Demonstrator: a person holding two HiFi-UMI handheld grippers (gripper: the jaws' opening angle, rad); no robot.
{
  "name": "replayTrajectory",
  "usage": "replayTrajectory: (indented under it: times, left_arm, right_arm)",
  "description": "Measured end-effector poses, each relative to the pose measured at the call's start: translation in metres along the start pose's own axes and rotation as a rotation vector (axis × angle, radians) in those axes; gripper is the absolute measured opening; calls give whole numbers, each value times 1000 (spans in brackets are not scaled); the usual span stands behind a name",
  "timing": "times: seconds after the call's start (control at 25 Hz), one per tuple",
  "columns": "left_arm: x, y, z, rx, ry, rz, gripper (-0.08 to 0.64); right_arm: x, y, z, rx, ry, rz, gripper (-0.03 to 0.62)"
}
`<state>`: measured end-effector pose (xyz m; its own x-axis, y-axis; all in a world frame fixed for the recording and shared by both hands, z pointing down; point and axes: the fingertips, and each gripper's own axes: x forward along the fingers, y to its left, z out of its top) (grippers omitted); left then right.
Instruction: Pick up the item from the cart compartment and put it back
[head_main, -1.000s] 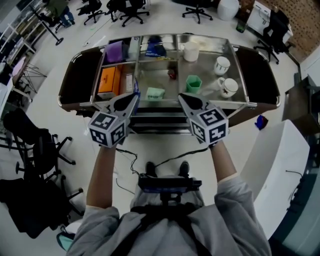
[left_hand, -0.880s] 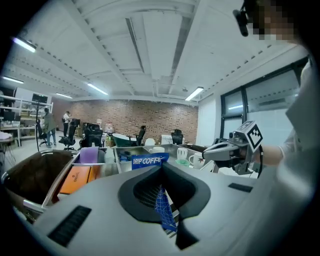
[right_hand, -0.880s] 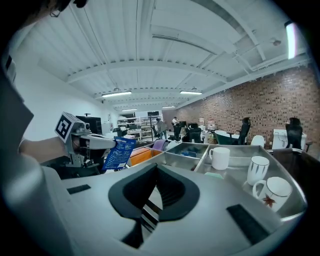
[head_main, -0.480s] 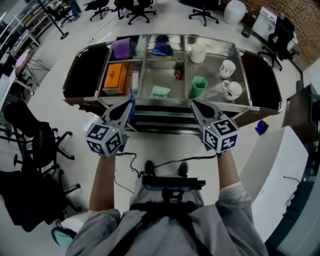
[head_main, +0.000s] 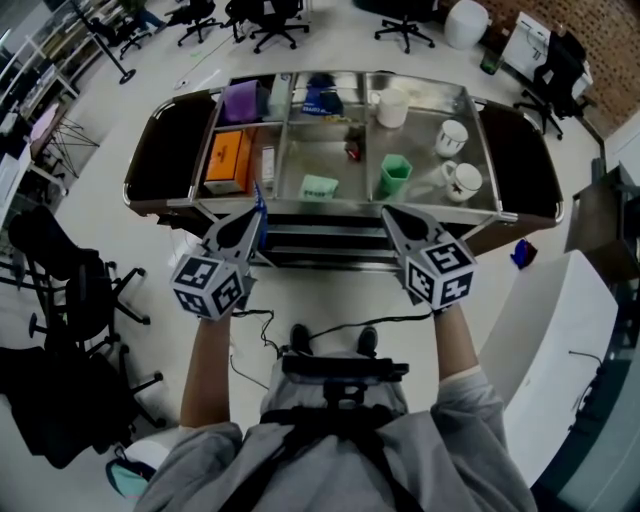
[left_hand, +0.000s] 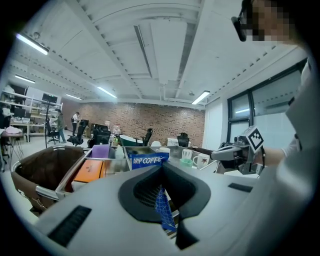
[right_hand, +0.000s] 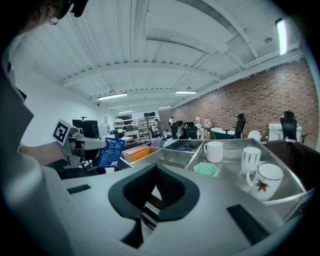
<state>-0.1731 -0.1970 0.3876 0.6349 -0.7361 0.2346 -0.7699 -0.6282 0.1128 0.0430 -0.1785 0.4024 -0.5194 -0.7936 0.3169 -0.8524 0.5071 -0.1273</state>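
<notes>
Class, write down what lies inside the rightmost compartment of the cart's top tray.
A white cup, a green hexagonal cup, a striped white mug and a leaf-printed mug stand there. Whether anything lies inside them is too small to tell.

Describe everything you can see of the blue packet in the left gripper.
The blue packet is a thin, flat sachet, glossy like foil or coated paper, with white lettering starting "DRIP COFFE" and a fine white pattern lower down. The left gripper is closed on it and holds it roughly upright. It hangs in the air just in front of the cart, near the left compartments. Only the gripper's pads touch it.
</notes>
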Motion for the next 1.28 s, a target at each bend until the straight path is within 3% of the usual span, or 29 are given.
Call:
replayTrajectory:
  times: [0.32,0.92,1.28]
  left_arm:
    - [14,-8,6,96,43,-26,6]
    - [118,-4,30,451,231,-146,8]
    - [177,9,0,711,441,-175,8]
  right_arm:
    - [4,1,1,-8,12,6,9]
    - [51,15,27,-91,79,63,9]
    - [75,17,26,-92,119,79,9]
